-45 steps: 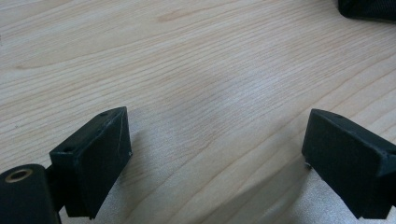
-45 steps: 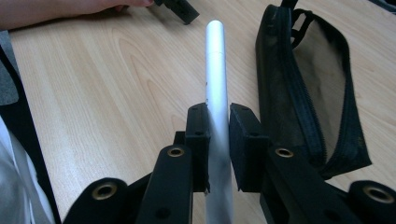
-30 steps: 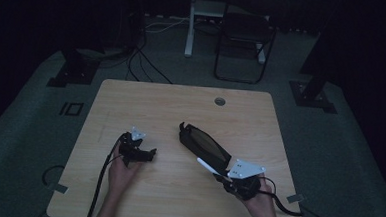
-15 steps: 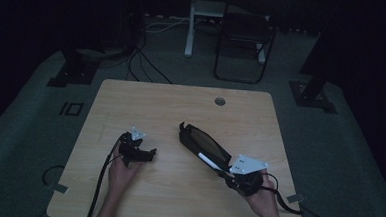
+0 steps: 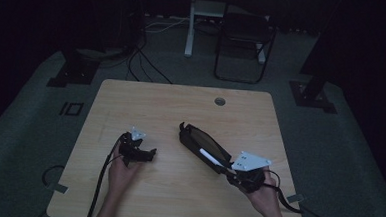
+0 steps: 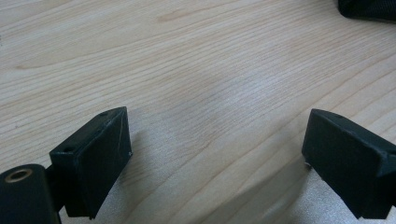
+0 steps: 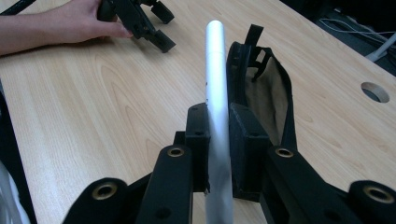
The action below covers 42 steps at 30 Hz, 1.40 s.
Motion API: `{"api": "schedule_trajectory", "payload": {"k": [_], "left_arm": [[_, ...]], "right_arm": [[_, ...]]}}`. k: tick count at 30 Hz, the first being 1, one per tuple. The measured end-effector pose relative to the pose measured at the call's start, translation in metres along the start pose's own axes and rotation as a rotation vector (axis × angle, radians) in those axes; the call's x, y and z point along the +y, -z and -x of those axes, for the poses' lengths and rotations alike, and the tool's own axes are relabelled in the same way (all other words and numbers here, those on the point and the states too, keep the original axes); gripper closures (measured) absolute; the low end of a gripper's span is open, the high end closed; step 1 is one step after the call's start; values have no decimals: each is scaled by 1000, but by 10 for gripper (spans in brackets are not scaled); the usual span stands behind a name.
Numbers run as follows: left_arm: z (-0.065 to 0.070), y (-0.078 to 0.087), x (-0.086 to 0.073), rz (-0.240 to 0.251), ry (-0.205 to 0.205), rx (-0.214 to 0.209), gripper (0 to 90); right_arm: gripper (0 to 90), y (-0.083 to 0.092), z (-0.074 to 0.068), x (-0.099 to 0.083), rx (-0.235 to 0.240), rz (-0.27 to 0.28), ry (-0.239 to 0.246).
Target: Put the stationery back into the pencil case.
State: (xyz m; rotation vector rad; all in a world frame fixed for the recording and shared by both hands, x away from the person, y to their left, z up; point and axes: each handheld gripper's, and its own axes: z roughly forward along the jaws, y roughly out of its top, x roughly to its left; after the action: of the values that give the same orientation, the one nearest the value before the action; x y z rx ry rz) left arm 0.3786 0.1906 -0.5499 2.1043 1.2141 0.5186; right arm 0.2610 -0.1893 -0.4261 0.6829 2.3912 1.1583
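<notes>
R gripper jaws clamp pen beside pouch mouth, bare table beyond.

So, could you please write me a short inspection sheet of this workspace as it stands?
Surface: wooden table, light grain, round hole near the far edge.
Job's things: silver pen clamped upright; open black pouch lying beside it.
Clutter: nothing seen.
Grippers: right gripper shut on the pen; left gripper open over bare wood.
Cables: one trails from each gripper; more lie on the floor behind.
Surroundings: dark room, folding chair beyond the table.
</notes>
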Motion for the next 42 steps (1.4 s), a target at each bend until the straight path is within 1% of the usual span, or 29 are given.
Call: {"api": "schedule_trajectory", "payload": {"k": [11, 17, 30, 42], "left_arm": [[0, 0, 0, 0, 0, 0, 83], [0, 0, 0, 0, 0, 0, 83], [0, 0, 0, 0, 0, 0, 83], [0, 0, 0, 0, 0, -1, 83]], "right_arm": [[789, 3, 3, 9, -15, 9, 18], [790, 5, 6, 13, -10, 14, 13], [790, 10, 12, 22, -32, 27, 24], [789, 12, 17, 28, -37, 37, 21]]}}
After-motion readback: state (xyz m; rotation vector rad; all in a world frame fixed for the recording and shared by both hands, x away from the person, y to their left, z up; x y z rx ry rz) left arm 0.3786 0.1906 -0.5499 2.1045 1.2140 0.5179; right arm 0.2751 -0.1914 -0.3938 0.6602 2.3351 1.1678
